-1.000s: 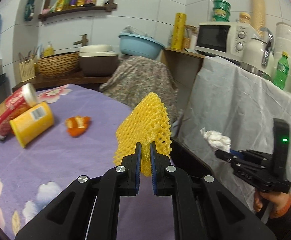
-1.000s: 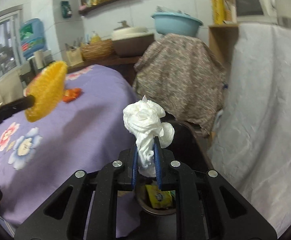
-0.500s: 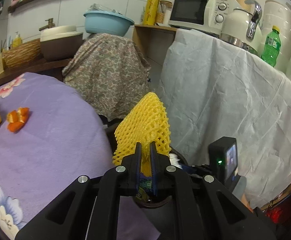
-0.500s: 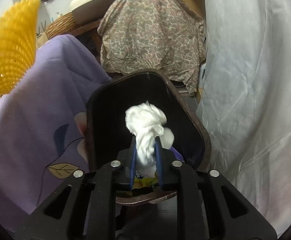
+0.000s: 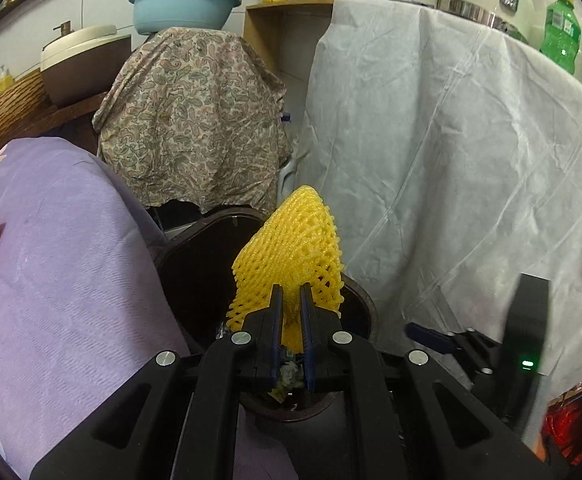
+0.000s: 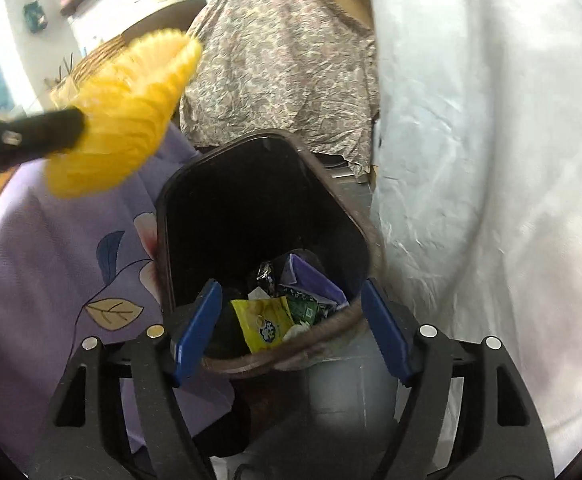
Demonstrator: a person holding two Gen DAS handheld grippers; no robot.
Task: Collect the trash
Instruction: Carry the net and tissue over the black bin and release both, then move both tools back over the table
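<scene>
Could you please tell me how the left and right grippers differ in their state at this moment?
The left gripper is shut on the yellow foam net; the right gripper is open and holds nothing. The left one's fingers sit close together, while the right one's fingers are spread wide. Both are poised above the dark trash bin, and both have blue-padded black fingers.

We are seeing the bin [image 6: 261,216] lying ahead between our right fingers [image 6: 197,326], wrappers [image 6: 265,322] inside, net [image 6: 123,116] up left.
</scene>
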